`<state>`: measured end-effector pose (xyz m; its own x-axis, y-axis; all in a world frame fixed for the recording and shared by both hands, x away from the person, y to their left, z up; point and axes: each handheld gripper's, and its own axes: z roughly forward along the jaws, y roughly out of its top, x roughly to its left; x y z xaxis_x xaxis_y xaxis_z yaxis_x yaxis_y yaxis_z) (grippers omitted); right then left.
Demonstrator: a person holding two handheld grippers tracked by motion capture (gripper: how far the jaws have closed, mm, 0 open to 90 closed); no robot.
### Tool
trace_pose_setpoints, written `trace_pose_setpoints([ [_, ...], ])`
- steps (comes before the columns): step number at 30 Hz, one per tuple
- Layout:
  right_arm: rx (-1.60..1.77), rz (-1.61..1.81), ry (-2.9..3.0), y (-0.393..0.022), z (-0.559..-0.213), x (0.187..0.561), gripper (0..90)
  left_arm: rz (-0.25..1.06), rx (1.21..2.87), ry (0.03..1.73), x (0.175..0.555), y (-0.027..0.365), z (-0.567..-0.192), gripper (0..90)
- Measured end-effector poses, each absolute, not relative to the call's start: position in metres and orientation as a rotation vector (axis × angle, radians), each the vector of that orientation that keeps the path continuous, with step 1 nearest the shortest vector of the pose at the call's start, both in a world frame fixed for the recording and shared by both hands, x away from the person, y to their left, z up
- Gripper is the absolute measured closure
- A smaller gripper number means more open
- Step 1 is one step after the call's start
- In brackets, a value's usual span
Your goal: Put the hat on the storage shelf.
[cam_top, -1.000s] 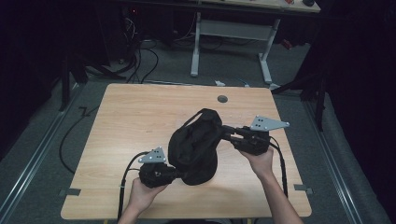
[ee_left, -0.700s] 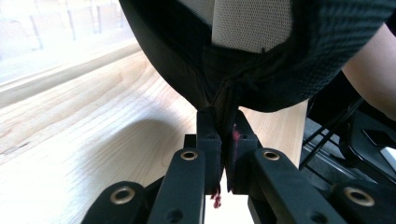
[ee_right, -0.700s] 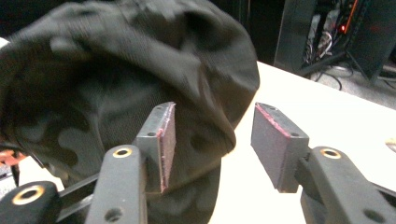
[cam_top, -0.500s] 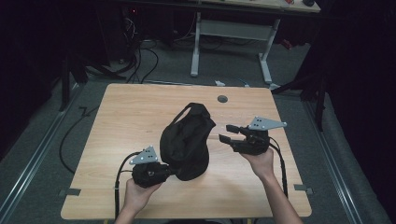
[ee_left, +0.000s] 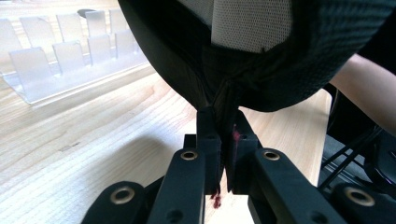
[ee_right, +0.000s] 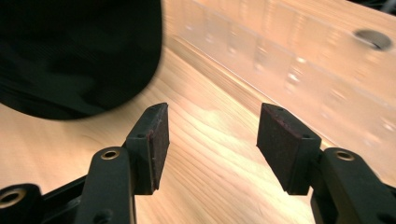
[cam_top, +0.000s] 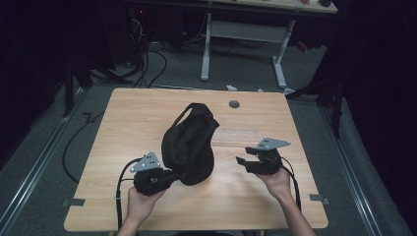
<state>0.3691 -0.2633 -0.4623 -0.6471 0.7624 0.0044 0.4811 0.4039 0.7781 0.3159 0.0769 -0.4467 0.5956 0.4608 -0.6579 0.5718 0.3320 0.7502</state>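
A black fabric bag (cam_top: 189, 145) with a loop handle lies on the wooden table (cam_top: 137, 113), its near end lifted a little. My left gripper (cam_top: 174, 174) is at the bag's near left corner. In the left gripper view the jaws (ee_left: 223, 121) are shut on a black seam of the bag (ee_left: 280, 70), whose pale mesh lining shows above. My right gripper (cam_top: 242, 161) is to the right of the bag, apart from it. Its jaws (ee_right: 212, 126) stand open over bare wood, with the bag (ee_right: 70, 51) off to their upper left.
A clear plastic rack with several slots (ee_left: 70, 56) lies on the table beyond the bag, blurred in the right gripper view (ee_right: 280, 51). A round grommet hole (cam_top: 234, 104) is near the far edge. A white-legged desk (cam_top: 246, 34) and floor cables (cam_top: 147, 59) are behind the table.
My right gripper let go of the bag and drew back to the right, now open. The bag shifted left and forward with my left gripper still shut on it.
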Motion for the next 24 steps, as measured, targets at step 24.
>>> trace_pose_setpoints([
  [24, 1.295, 0.878, 2.28, -0.291, -0.524, 0.367, 39.8, 0.027, 1.199, 1.041, 0.329, 0.094, -0.429, 86.0],
])
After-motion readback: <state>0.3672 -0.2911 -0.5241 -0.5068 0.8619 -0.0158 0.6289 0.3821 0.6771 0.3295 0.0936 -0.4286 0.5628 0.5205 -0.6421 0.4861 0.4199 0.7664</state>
